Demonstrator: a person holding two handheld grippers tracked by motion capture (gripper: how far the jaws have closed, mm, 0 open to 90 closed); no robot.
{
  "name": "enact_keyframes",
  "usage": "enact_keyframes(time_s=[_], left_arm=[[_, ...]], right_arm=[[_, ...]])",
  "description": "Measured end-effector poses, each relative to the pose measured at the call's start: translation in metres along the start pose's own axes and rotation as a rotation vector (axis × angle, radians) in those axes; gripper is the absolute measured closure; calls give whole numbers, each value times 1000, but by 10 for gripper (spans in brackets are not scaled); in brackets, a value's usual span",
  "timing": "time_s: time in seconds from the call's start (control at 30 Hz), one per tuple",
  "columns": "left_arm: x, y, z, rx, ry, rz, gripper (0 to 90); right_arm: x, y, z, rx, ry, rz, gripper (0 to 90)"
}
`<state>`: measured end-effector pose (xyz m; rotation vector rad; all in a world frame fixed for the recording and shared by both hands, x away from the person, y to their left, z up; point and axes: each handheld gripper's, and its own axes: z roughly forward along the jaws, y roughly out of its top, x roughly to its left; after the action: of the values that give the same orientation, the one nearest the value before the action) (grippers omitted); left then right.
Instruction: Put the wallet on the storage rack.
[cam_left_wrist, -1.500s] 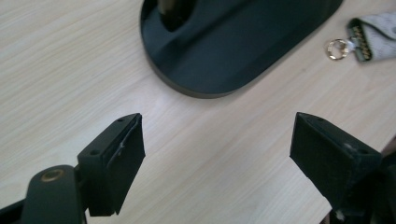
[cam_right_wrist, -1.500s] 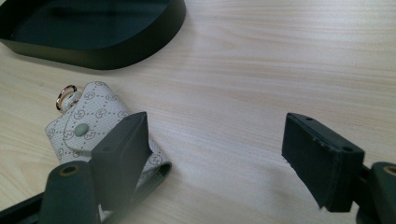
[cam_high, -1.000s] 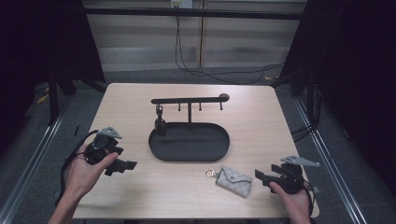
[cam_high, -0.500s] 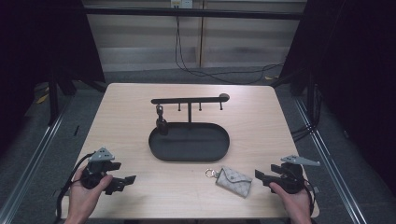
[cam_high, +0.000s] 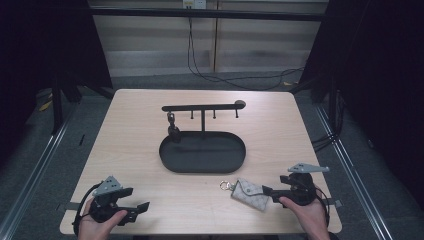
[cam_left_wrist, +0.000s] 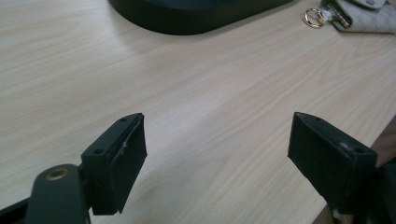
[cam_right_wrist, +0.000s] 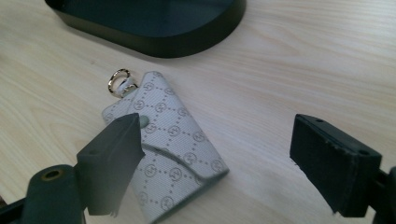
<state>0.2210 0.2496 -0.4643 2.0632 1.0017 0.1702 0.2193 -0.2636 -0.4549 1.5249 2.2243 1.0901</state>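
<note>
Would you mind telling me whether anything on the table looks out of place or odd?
One thing: the grey patterned key pouch lies flat and askew on the bare table, its ring pointing at the black tray, rather than hanging from the hook rack. Nothing looks spilled or damaged.

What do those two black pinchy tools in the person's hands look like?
Each tool is black. The left tool and the right tool each carry a grey three-cornered plate on top, and a black cable trails from each. Up close, the left tool's fingers are two chunky black blocks with small screw holes. A brass-coloured rivet sits at the base of one finger.
</note>
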Motion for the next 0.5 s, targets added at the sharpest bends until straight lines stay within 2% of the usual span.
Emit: enact_keyframes(time_s=[0.1,0.13,0.2,0.3,0.5], left_arm=[[-1,0,2,9,-23,23,194],[-1,0,3,10,-28,21,192],[1,0,3,15,-24,11,192],[4,1,2,2,-32,-4,192],[3,2,3,11,-39,15,198]], right_arm=[[5,8,3,11,32,-25,171],[7,13,4,32,55,-36,171],[7,14,5,37,61,-39,171],[9,20,10,83,51,-50,180],[16,30,22,168,75,-98,168]])
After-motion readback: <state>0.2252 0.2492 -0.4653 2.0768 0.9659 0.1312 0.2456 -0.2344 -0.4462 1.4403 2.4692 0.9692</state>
